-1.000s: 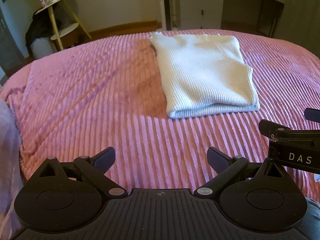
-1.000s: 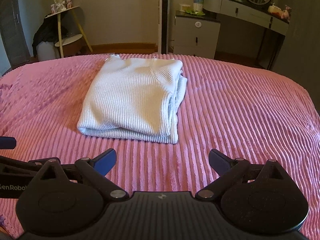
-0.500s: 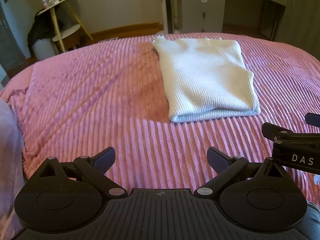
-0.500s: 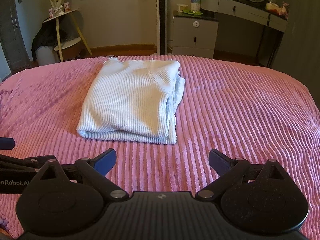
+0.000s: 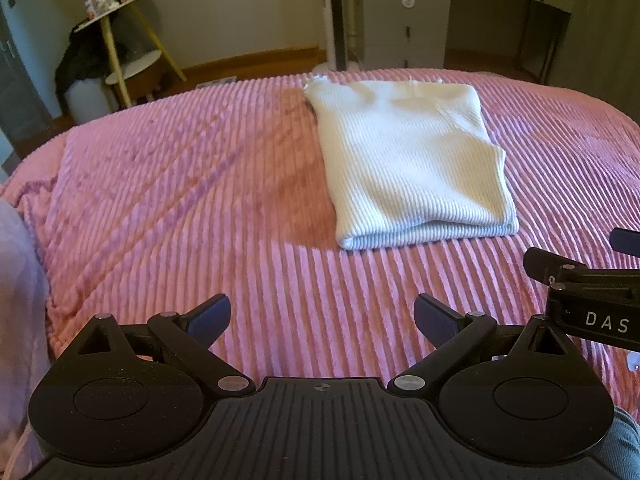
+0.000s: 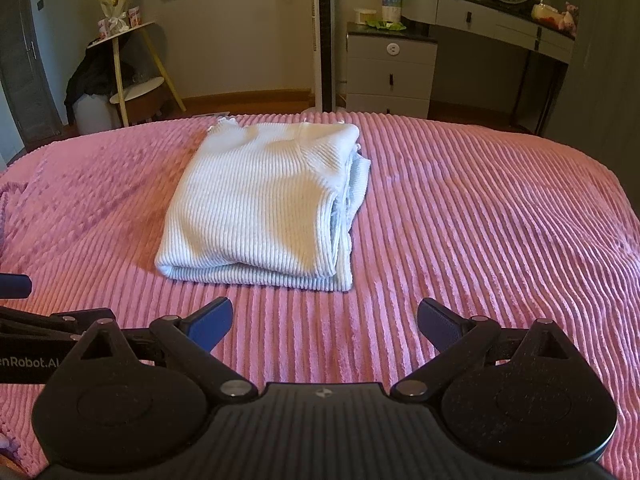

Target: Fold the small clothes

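Observation:
A white ribbed knit garment (image 5: 412,160) lies folded into a rectangle on the pink striped bedspread (image 5: 180,200). It also shows in the right wrist view (image 6: 260,204), with its layered edges on the right side. My left gripper (image 5: 322,318) is open and empty, held above the bedspread well short of the garment. My right gripper (image 6: 325,320) is open and empty too, a little in front of the garment's near fold. The right gripper shows at the right edge of the left wrist view (image 5: 580,276).
Beyond the bed stand a grey drawer cabinet (image 6: 390,72), a tower fan (image 6: 322,32), a dressing table with a round mirror (image 6: 500,28) and a small yellow-legged side table (image 6: 132,72). A pale cloth (image 5: 16,320) lies at the left edge.
Both grippers have drawn back and risen slightly, so the garment sits a little farther away in both views. The garment has not moved. Both grippers stayed open.

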